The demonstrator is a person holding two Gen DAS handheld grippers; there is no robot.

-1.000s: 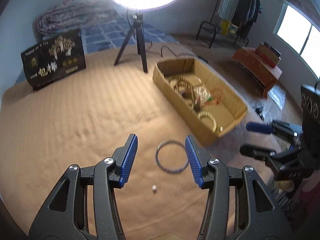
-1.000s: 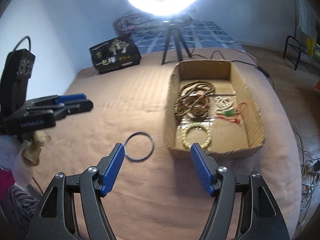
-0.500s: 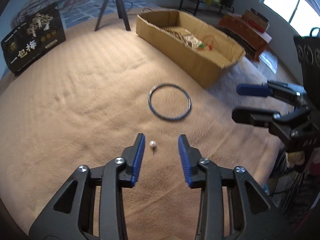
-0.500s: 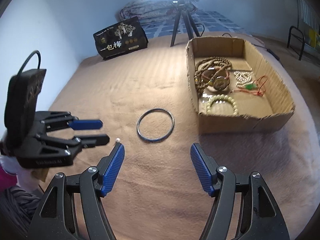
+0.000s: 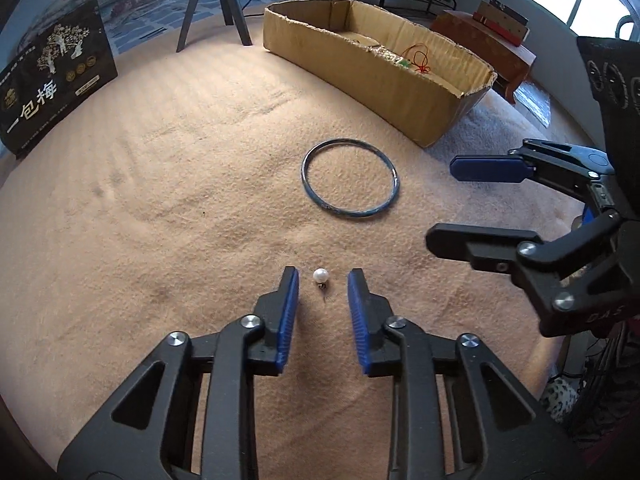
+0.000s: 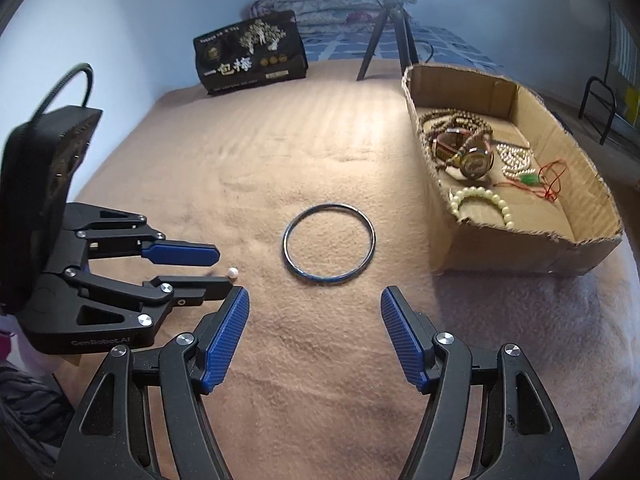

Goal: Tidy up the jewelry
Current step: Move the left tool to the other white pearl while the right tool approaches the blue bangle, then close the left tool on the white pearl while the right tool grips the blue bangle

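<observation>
Your left gripper (image 5: 322, 278) has dropped low and narrowed since a second ago: then its jaws straddled the bangle from above, and now they stand a little apart on either side of the pearl earring (image 5: 321, 276), holding nothing yet. The pearl lies on the blanket (image 5: 160, 184) with its small post pointing back toward you, right between the blue pads and touching neither. That suggests you have chosen the earring as the next piece to pick up, and a gentle close should take it; it is tiny and round, so it may roll or sink into the pile.

Your right gripper (image 6: 314, 334) hovers wide open and empty, just short of the dark blue bangle (image 6: 329, 240), which lies flat between the earring and the cardboard box (image 6: 500, 248). The box already holds a pale bead bracelet (image 6: 480, 200), wooden bead strands (image 6: 452, 120), a pearl strand and a red-corded green pendant (image 6: 530, 179).

All of it sits on a bed, not a worktop. At its far end stand a black printed package (image 6: 250, 52) and a ring-light tripod (image 6: 386, 36), with a folded quilt behind them.
</observation>
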